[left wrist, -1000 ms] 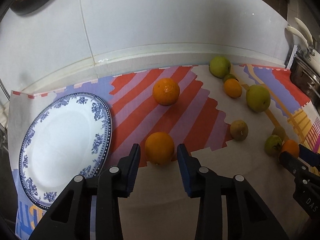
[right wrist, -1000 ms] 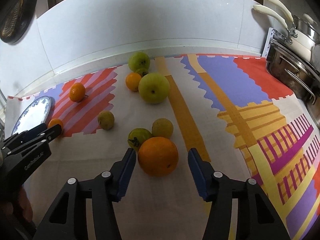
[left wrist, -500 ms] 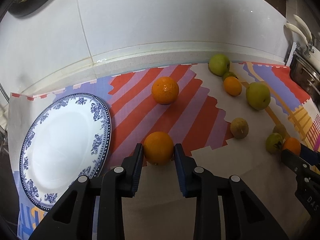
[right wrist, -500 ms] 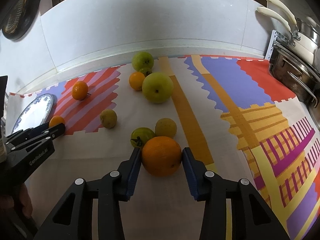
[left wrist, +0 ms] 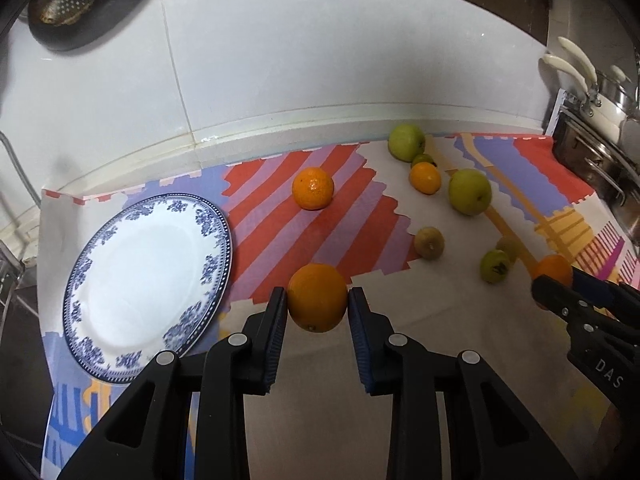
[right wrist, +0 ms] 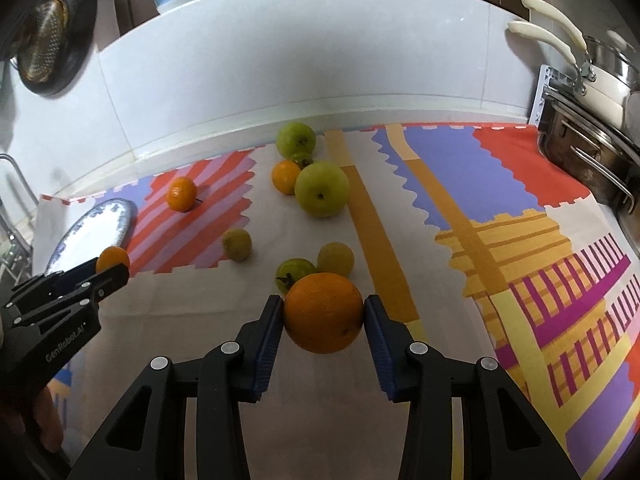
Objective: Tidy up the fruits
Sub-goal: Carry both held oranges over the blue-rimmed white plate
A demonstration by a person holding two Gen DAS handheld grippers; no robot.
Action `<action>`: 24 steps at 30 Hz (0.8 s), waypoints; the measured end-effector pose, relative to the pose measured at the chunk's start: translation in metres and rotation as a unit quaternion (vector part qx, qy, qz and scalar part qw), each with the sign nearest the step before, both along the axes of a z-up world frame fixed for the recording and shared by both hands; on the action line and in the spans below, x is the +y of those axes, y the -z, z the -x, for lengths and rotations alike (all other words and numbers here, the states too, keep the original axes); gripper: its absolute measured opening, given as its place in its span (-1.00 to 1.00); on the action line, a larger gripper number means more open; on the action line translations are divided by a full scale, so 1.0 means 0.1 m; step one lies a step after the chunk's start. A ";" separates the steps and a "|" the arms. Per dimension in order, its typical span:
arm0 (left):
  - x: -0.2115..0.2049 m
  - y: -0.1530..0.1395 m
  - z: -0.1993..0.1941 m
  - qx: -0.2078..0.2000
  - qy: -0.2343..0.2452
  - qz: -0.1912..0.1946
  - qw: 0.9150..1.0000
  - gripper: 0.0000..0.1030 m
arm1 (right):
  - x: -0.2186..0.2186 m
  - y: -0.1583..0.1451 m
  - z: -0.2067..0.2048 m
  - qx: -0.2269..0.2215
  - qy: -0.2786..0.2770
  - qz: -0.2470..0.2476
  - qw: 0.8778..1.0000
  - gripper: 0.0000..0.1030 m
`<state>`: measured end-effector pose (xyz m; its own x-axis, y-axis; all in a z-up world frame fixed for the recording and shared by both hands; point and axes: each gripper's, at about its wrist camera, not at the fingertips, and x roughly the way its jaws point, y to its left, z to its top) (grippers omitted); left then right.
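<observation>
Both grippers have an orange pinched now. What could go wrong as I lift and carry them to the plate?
The left gripper holds its orange only at two side points, so it may roll out. The right gripper's orange touches a green fruit, which might get nudged. The plate is shallow, so a dropped orange could roll off.

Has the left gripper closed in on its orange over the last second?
Yes. The left gripper has narrowed until both pads touch the orange, which sits beside the plate.

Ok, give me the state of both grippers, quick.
Left gripper: shut on a round orange fruit.
Right gripper: shut on a larger round orange fruit.
</observation>
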<state>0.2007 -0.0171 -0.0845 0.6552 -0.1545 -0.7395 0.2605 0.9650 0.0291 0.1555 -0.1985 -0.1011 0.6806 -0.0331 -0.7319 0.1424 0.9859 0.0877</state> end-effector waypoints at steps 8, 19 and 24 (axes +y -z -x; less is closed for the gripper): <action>0.14 -0.23 0.34 -0.022 -0.014 0.005 1.000 -0.39 | 0.12 -0.20 0.20 -0.022 -0.032 0.004 0.999 -0.18; 0.45 -0.47 0.71 -0.045 -0.047 0.027 0.998 -0.40 | 0.45 -0.51 0.42 -0.055 -0.112 0.008 0.992 -0.18; 0.63 -0.55 0.80 -0.057 -0.060 0.025 0.996 -0.40 | 0.63 -0.60 0.41 -0.060 -0.150 0.002 0.987 -0.18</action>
<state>0.1206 0.0456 -0.0291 0.7500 -0.1054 -0.6529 0.1417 0.9899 0.0031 0.1144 -0.1356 -0.0410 0.7424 0.1811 -0.6450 -0.1682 0.9823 0.0822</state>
